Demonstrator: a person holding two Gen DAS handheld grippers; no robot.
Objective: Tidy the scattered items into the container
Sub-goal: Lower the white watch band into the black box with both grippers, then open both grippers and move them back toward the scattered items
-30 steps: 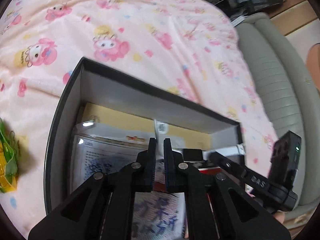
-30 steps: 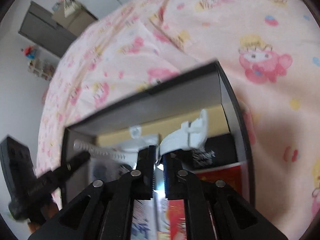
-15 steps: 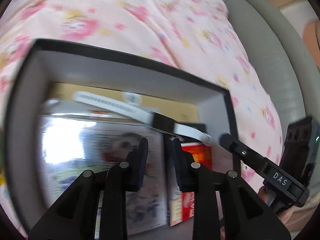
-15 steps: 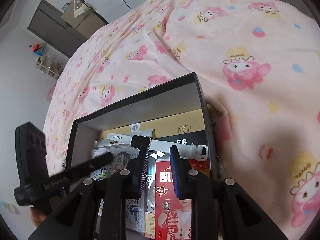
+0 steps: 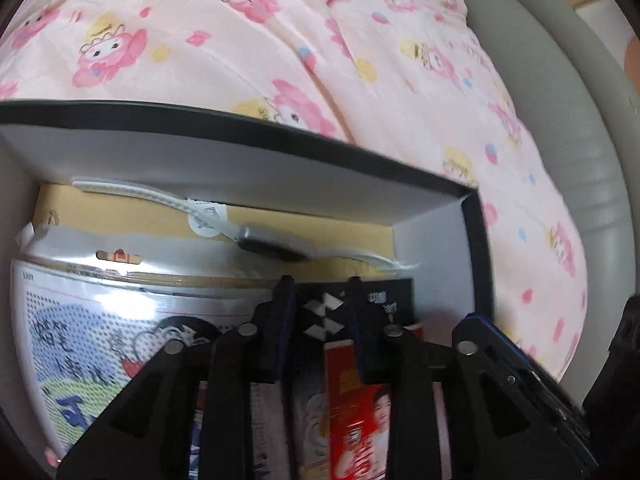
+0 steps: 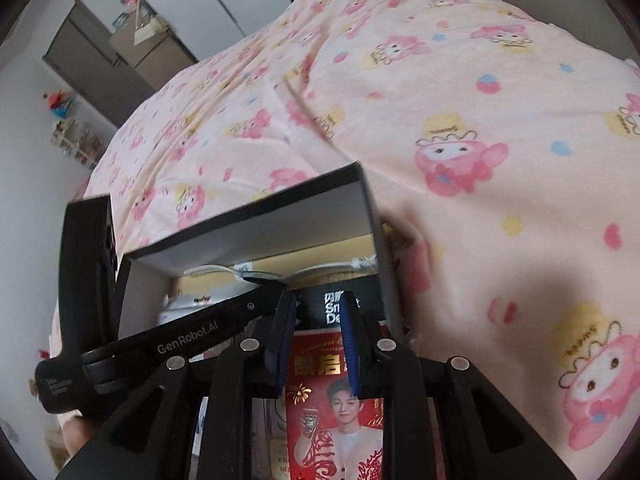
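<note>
A black box with grey inner walls [image 5: 248, 160] sits on the pink bedspread and also shows in the right wrist view [image 6: 256, 232]. A white-strapped smartwatch [image 5: 264, 240] lies inside along the far wall, over a tan carton; the right wrist view shows it too [image 6: 256, 274]. Below it lie a shiny printed packet [image 5: 100, 320], a black carton [image 5: 384, 300] and a red printed card [image 6: 336, 400]. My left gripper [image 5: 318, 308] is open and empty over the box. My right gripper [image 6: 318, 320] is open and empty over the red card.
The pink cartoon-print bedspread [image 6: 480, 160] surrounds the box. A grey padded headboard [image 5: 560, 120] runs along the right in the left wrist view. Dark cabinets [image 6: 100, 52] and a white wall stand beyond the bed. The left gripper's body [image 6: 120, 340] crosses the right wrist view.
Both grippers opened and let go of the smartwatch, which now lies in the box along its far wall. Both grippers have pulled back slightly.
</note>
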